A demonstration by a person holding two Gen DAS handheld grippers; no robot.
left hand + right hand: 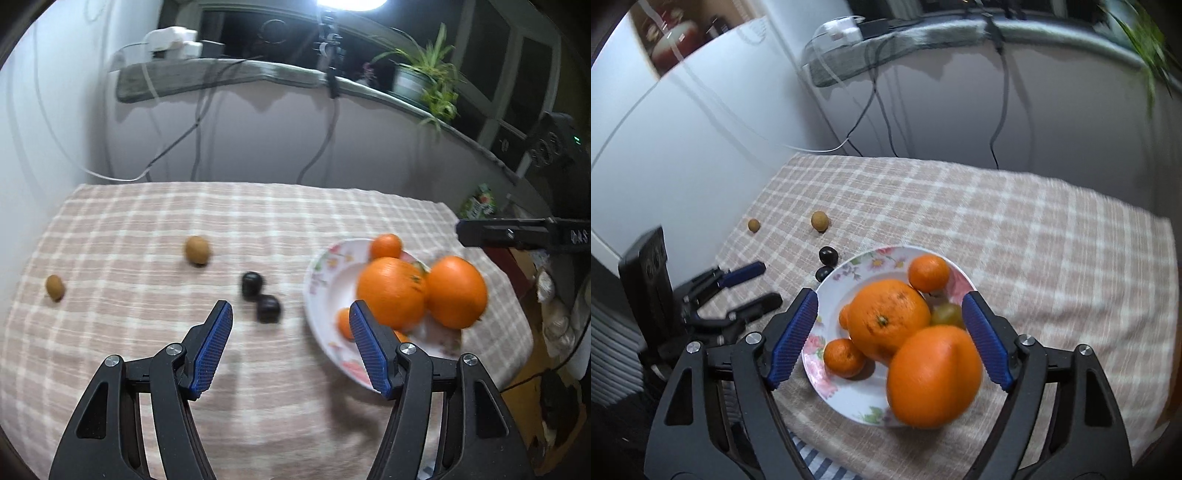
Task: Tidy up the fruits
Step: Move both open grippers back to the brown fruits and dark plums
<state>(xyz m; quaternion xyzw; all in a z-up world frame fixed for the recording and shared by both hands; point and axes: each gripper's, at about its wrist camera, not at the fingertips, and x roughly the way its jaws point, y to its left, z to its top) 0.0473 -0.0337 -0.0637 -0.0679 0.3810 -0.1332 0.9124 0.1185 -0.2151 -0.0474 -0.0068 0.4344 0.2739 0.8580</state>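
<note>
A floral white plate [834, 391] [325, 295] holds two big oranges [890, 319] [934, 376], small tangerines [929, 273] [844, 358] and a green grape [945, 314]. The near big orange is blurred and lies over the plate's rim. Two dark plums [253, 284] [269, 308] and two brown longans [197, 250] [55, 287] lie on the checked cloth left of the plate. My left gripper [291, 314] is open above the cloth, just before the plums. My right gripper [890, 306] is open and empty above the plate, its fingers on either side of the oranges.
The checked cloth [147, 221] covers the table against a white wall. A stone sill with chargers, cables and a potted plant [424, 74] runs behind. The left gripper shows in the right wrist view [757, 284] at the table's left edge.
</note>
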